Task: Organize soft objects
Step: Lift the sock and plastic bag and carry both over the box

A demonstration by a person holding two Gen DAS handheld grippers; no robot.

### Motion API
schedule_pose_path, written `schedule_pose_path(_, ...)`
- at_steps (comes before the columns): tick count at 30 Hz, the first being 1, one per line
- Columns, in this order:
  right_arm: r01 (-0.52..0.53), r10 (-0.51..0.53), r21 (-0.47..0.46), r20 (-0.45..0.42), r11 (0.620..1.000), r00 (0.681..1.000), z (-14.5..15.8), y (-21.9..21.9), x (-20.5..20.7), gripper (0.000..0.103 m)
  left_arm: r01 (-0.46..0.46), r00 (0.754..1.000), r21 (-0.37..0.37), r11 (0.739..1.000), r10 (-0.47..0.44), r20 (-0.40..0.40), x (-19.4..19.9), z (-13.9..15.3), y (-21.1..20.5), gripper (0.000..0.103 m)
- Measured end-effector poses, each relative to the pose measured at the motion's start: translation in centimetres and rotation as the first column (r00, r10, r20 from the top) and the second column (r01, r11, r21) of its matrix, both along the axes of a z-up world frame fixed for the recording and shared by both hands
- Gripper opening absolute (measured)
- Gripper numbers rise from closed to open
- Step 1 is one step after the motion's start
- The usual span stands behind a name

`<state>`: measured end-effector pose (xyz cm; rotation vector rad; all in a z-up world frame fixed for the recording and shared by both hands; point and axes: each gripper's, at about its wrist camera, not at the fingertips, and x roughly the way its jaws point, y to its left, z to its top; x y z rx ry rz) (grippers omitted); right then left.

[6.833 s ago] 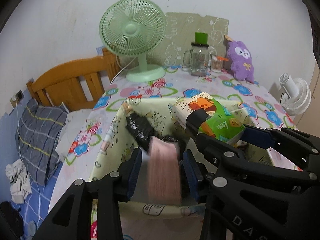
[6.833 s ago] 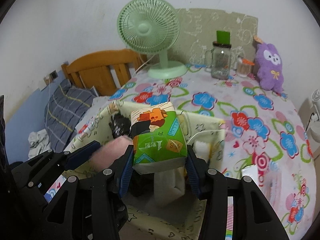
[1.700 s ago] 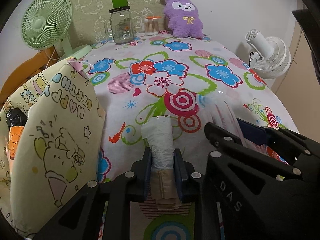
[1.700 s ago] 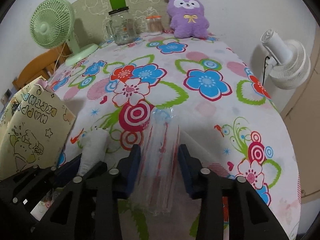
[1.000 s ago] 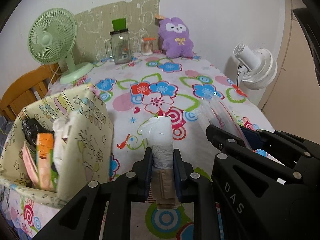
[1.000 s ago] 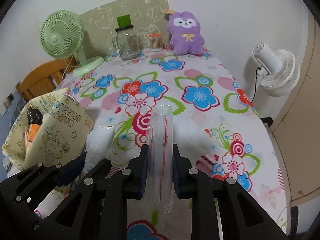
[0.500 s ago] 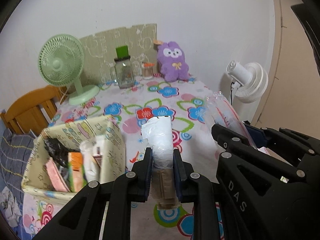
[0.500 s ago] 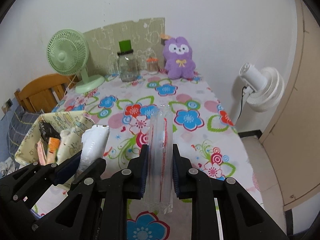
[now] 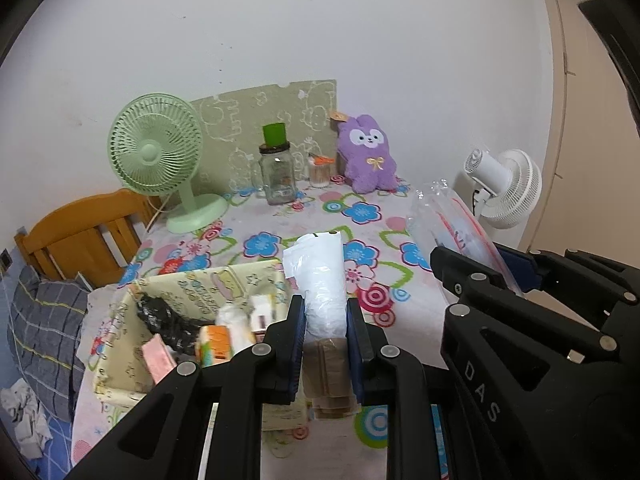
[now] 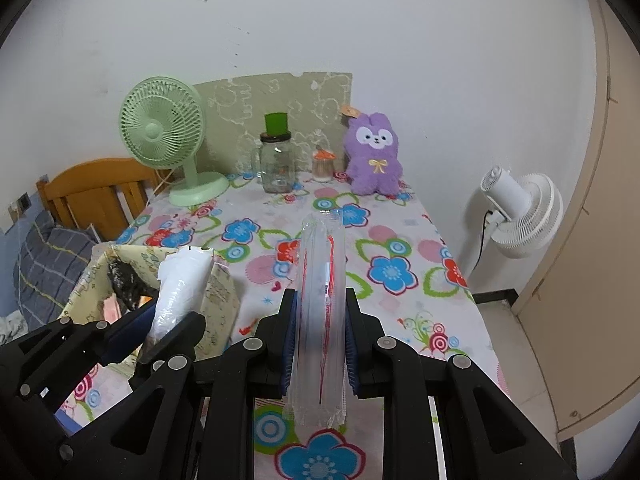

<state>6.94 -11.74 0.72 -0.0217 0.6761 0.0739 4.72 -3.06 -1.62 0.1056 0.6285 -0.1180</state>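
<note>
My left gripper is shut on a white plastic-wrapped soft pack with brown paper at its lower end, held high above the table. My right gripper is shut on a clear plastic packet with red print, also held high. The packet shows at the right of the left wrist view. The white pack shows at the left of the right wrist view. A cream cartoon-print fabric box sits at the table's left side, below and left of both grippers. It holds a black item, an orange pack and a pink pack.
On the flowered tablecloth at the back stand a green fan, a glass jar with a green lid, a small toothpick jar and a purple plush. A white fan is right of the table. A wooden headboard is on the left.
Both grippers have risen and pulled back from the table with their packs still held. The box and table look smaller and lower, and the box's inside is more in view.
</note>
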Motion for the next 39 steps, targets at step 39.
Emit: schedule_pose_path(39,-0.217,0.218,0.017,-0.093,0.976,0.972,-3.8,13.8,5.2,0.024,-0.198,0.975,0.058,0.979,0.202,-0.090,5.2,-4.8,12.9,0.023)
